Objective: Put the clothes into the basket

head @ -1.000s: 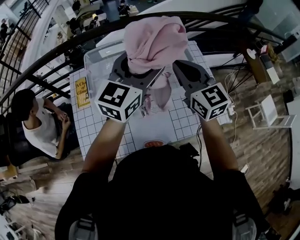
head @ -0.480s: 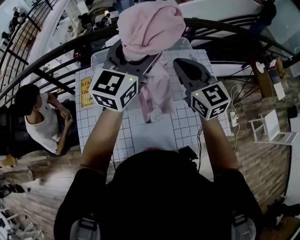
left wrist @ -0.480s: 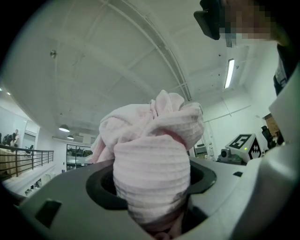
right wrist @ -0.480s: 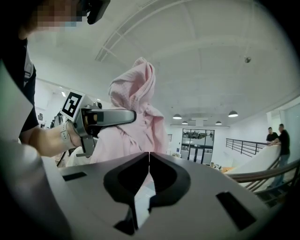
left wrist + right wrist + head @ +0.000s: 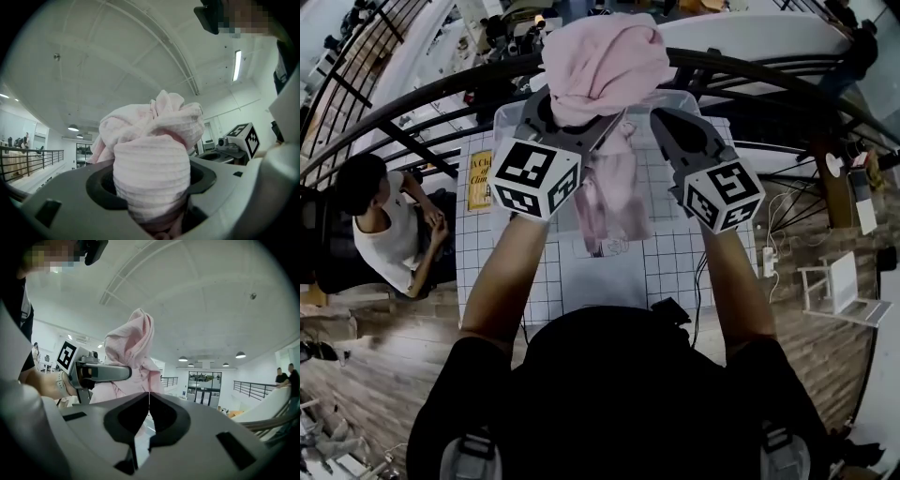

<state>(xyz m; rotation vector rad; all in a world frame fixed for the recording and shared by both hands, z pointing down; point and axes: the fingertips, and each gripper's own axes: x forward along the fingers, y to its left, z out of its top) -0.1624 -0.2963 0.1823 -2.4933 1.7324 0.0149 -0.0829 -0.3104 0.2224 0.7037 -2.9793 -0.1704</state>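
Left tool (image 5: 578, 129) level, clamped on bunched pink ribbed garment (image 5: 605, 66) over clear plastic basket (image 5: 510, 116); right tool (image 5: 666, 120) alongside, closed, empty.

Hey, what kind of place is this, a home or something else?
Probably a large open lab or workshop hall, not a home: a high white vaulted ceiling with a strip light, black metal railing, and a grid-marked work table.

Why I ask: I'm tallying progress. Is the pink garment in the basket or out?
Out: the left gripper clamps the pink garment, bunched, in the air above the clear basket.
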